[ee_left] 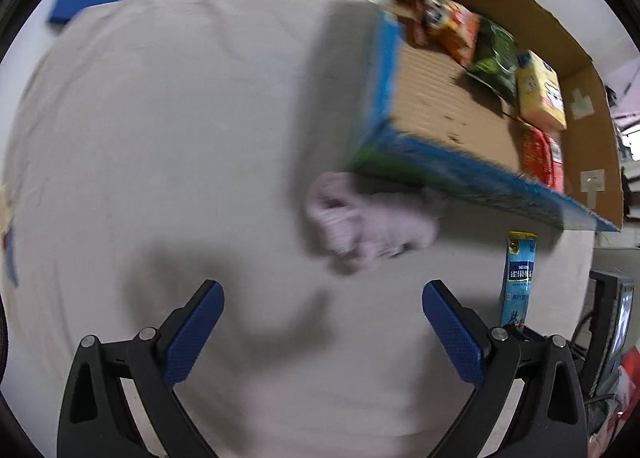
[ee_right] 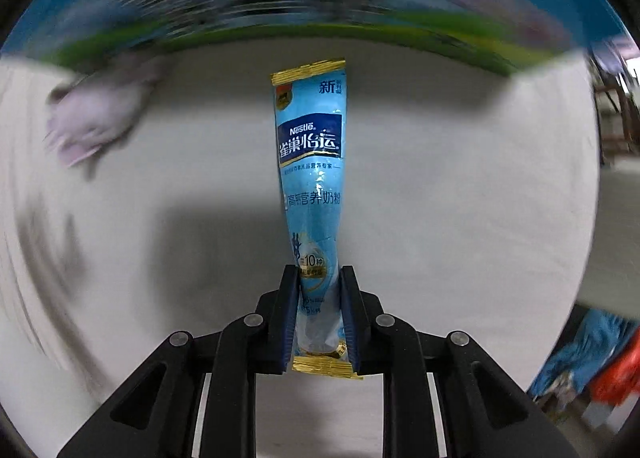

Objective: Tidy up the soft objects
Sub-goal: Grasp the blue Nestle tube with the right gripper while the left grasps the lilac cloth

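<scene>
Light-blue Nestlé milk-powder sachet (ee_right: 312, 194), gold-edged at both ends, held above the pale cloth-covered table (ee_right: 460, 198). The right gripper (ee_right: 319, 314) is clamped on its lower end. A blurred lilac cloth (ee_left: 368, 218) lies on the table against the blue-sided cardboard box (ee_left: 440, 110), which holds several snack packets (ee_left: 496, 58). The left gripper (ee_left: 322, 294) hangs with its blue pads (ee_left: 196, 330) spread wide, holding nothing.

Right gripper (ee_right: 319, 314) fingers clamped on blue Nestle sachet (ee_right: 312, 186), blurred lilac cloth (ee_right: 96, 122) upper left
</scene>
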### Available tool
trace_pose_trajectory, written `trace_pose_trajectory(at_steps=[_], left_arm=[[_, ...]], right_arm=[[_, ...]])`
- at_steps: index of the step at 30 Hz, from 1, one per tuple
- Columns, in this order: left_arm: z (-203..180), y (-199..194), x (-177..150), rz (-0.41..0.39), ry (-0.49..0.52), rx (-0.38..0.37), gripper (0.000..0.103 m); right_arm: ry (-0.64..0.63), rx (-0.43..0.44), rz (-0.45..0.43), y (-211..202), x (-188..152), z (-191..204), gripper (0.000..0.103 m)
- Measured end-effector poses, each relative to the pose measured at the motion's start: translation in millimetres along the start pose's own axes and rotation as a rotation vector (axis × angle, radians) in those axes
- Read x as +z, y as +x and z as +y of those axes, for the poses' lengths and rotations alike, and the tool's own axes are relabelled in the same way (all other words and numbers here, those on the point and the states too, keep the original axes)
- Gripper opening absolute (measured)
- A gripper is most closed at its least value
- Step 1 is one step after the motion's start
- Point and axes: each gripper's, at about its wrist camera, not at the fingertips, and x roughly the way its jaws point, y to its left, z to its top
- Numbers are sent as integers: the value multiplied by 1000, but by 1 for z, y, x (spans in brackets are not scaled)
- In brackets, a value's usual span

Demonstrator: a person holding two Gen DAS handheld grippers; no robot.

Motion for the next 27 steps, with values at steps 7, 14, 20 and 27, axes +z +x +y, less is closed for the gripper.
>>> trace_pose_trajectory(at_steps=[7, 14, 20, 27], left_arm=[[-32, 49, 36, 111, 16, -28, 102], [-49, 81, 47, 139, 62, 45, 102], [-55, 81, 44, 107, 80, 12, 75], [-63, 74, 14, 91, 88, 8, 61]], right_arm=[[164, 193, -7, 1, 3, -34, 31], [185, 203, -2, 4, 16, -38, 46], [197, 183, 24, 17, 13, -44, 45], [127, 152, 59, 20, 15, -48, 23]])
